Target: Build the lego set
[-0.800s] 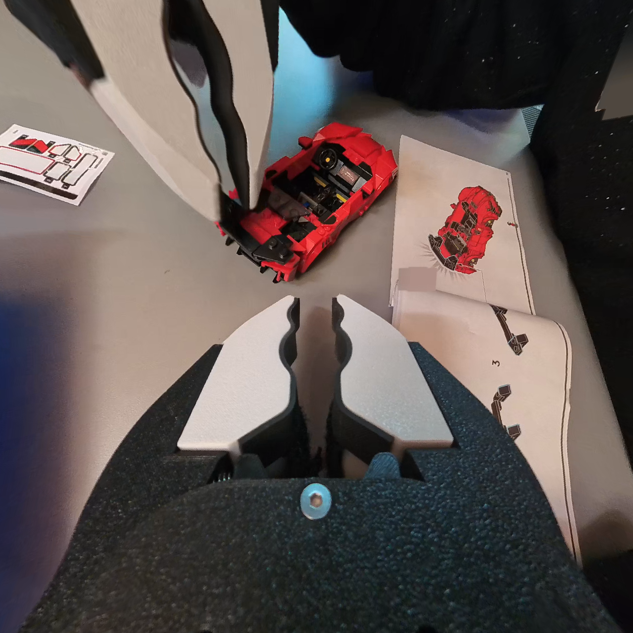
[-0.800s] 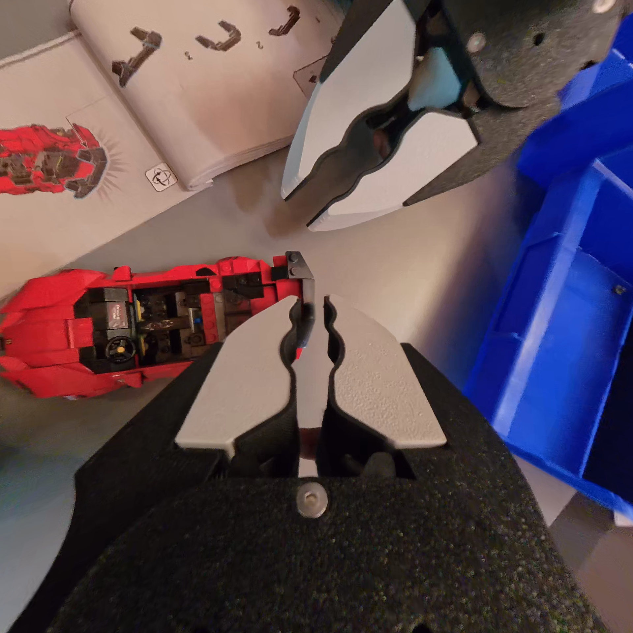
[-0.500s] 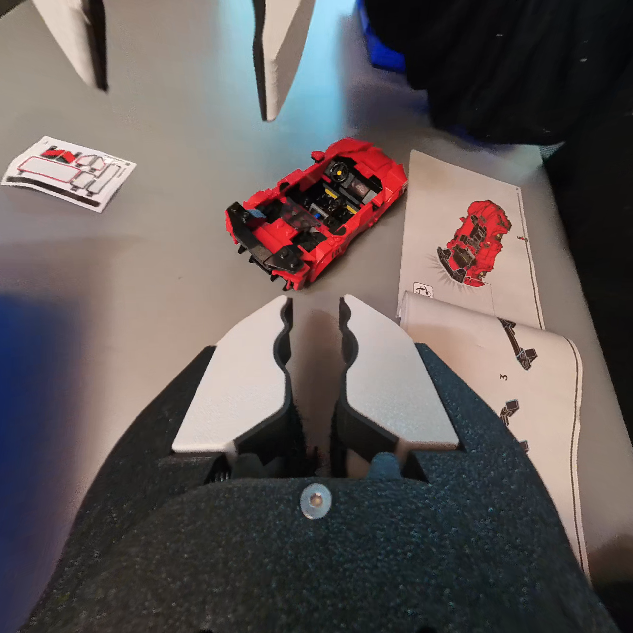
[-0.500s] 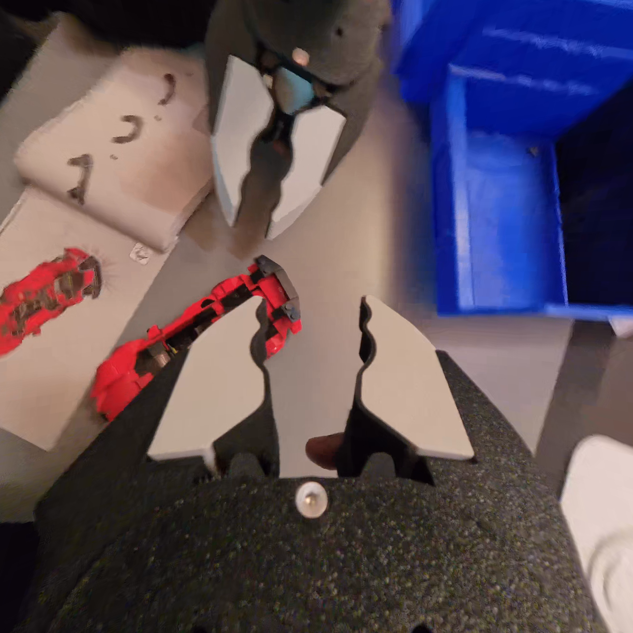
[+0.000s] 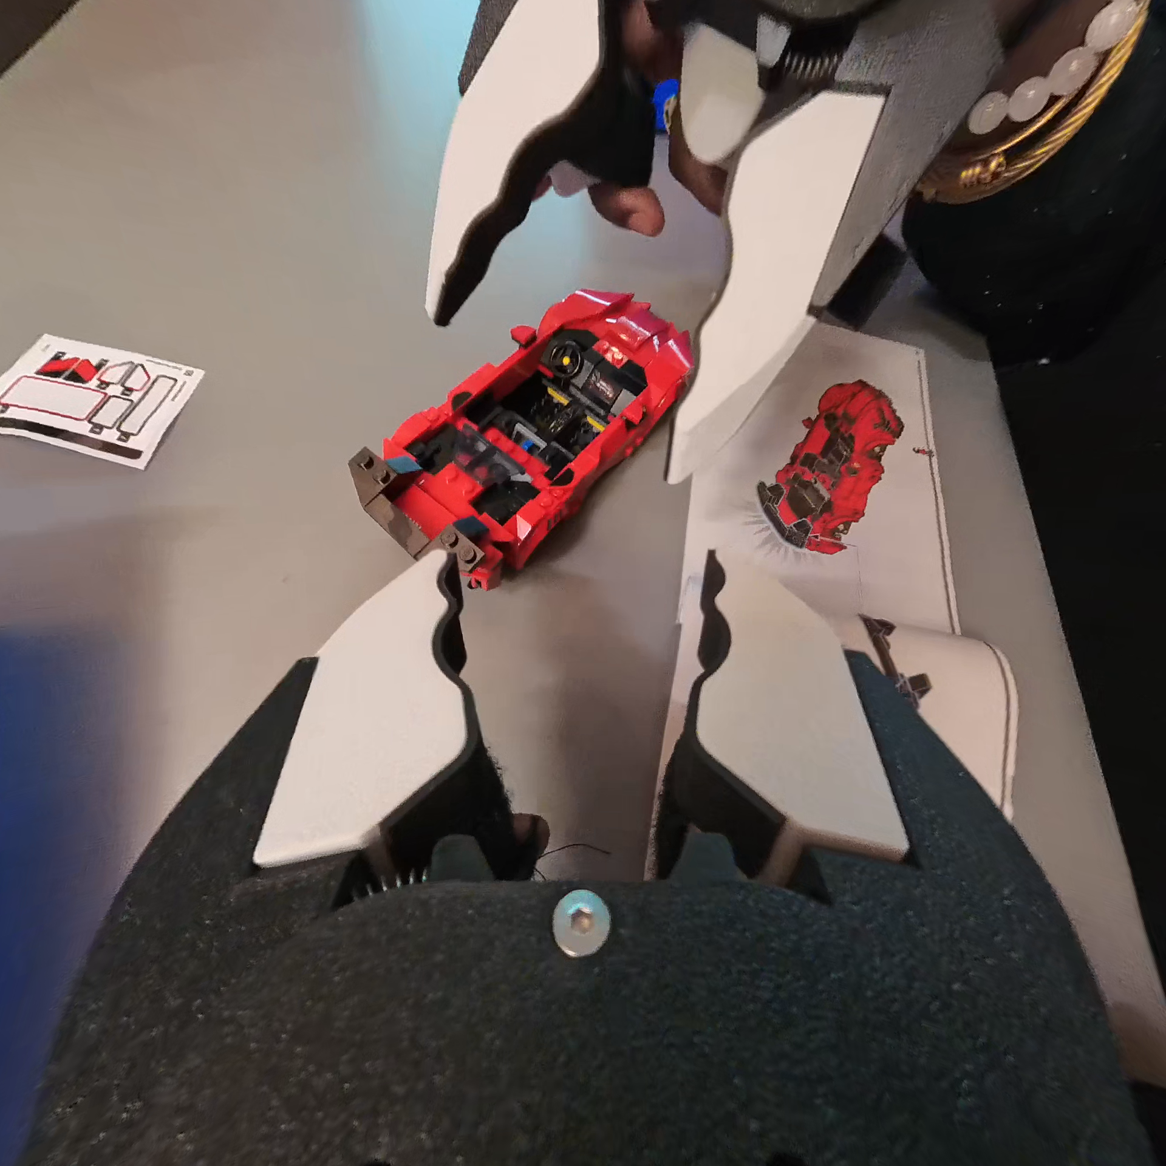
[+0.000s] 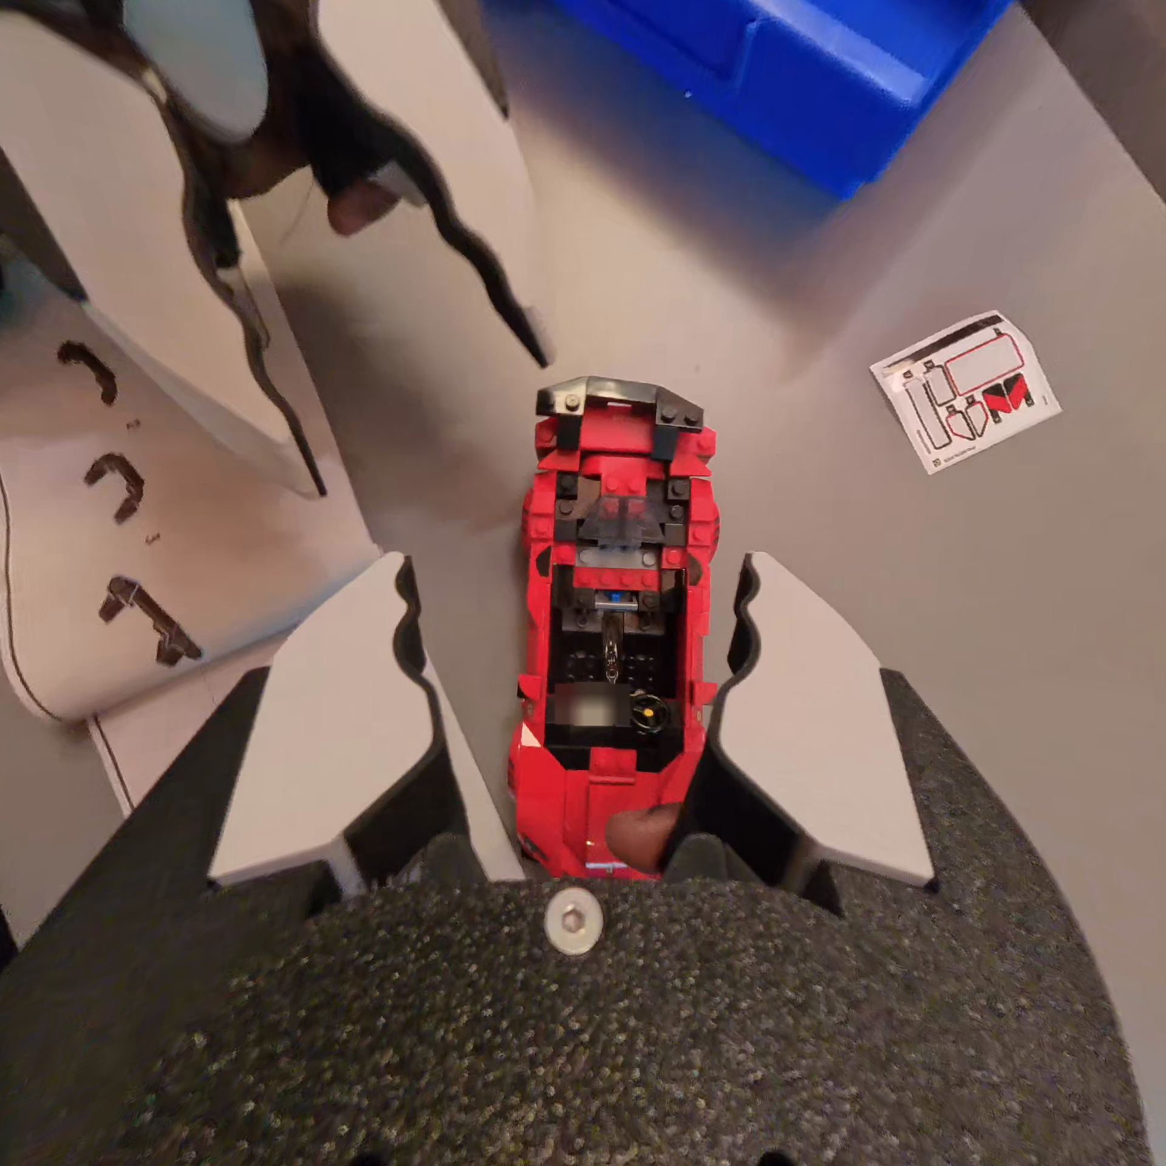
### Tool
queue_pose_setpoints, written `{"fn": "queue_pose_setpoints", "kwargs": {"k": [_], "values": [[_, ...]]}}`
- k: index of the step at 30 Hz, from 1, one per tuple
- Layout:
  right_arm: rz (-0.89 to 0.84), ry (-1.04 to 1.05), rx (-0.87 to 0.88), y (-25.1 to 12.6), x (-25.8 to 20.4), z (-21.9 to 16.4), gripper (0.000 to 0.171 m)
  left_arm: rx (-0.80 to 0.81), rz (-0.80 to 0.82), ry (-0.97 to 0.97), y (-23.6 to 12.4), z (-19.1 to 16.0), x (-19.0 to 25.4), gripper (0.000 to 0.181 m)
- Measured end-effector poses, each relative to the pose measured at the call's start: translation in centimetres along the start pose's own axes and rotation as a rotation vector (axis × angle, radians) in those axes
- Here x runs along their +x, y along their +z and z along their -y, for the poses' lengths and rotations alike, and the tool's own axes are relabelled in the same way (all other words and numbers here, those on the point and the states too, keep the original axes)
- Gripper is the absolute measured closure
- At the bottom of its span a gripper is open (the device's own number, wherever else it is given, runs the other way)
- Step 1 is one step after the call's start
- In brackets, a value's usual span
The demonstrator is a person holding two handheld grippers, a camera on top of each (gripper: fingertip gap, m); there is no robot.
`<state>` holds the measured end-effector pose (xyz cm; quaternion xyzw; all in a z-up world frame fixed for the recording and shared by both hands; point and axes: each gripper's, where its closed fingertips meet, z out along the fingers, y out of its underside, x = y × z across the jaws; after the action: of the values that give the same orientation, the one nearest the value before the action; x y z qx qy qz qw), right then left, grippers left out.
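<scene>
Since the earlier frames both grippers have spread their jaws wide, and the right gripper point(image 6: 571, 568) has swung round from the car's tail to hang over its nose end. The car point(image 6: 615, 624) sits upright on the grey table point(image 6: 883, 631), red with a black open cockpit and a black rear wing. In the right wrist view it lies lengthwise in the gap between the right gripper's fingers, touching neither; the jaws are fully open and empty. A fingertip shows at the base of that gap, over the car's nose.

The left gripper point(image 5: 577, 565) faces the car's tail, jaws also wide and empty; its left fingertip lies just beside the wing's corner, and contact cannot be told. In the left wrist view the right gripper point(image 5: 555, 397) hovers over the car point(image 5: 530, 435) from the far side.

The manual point(image 5: 839, 467) lies open just beside the car, its curled page partly under the left gripper. A sticker sheet point(image 5: 94, 400) lies well apart on the car's other side. A blue bin point(image 6: 789, 82) stands at the table's far edge in the right wrist view.
</scene>
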<state>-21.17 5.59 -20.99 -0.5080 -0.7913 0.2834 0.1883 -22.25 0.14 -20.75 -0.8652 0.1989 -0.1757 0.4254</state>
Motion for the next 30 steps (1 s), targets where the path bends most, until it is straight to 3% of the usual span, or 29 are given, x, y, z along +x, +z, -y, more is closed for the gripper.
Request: {"fn": "queue_pose_setpoints", "kwargs": {"k": [23, 25, 27, 28, 29, 30], "values": [[0.097, 0.067, 0.134, -1.3, 1.4, 1.4, 0.100, 0.070, 0.035, 0.008, -0.6, 0.7, -0.8, 0.130], [0.108, 0.076, 0.161, -1.5, 1.5, 1.7, 0.108, 0.067, 0.040, 0.006, -0.7, 0.6, -0.9, 0.142], [0.112, 0.092, 0.156, -1.1, 1.8, 1.3, 0.121, 0.043, 0.047, -0.012, -0.7, 0.1, -1.2, 0.164], [0.127, 0.084, 0.139, -0.7, 1.7, 0.8, 0.145, 0.038, 0.049, -0.014, -0.6, -0.1, -1.3, 0.179], [0.142, 0.074, 0.139, -0.5, 1.6, 0.6, 0.166, 0.039, 0.058, -0.007, -0.6, -0.1, -1.4, 0.181], [0.149, 0.070, 0.161, -0.5, 1.5, 0.6, 0.171, 0.045, 0.073, 0.007, -0.6, 0.0, -1.6, 0.181]]}}
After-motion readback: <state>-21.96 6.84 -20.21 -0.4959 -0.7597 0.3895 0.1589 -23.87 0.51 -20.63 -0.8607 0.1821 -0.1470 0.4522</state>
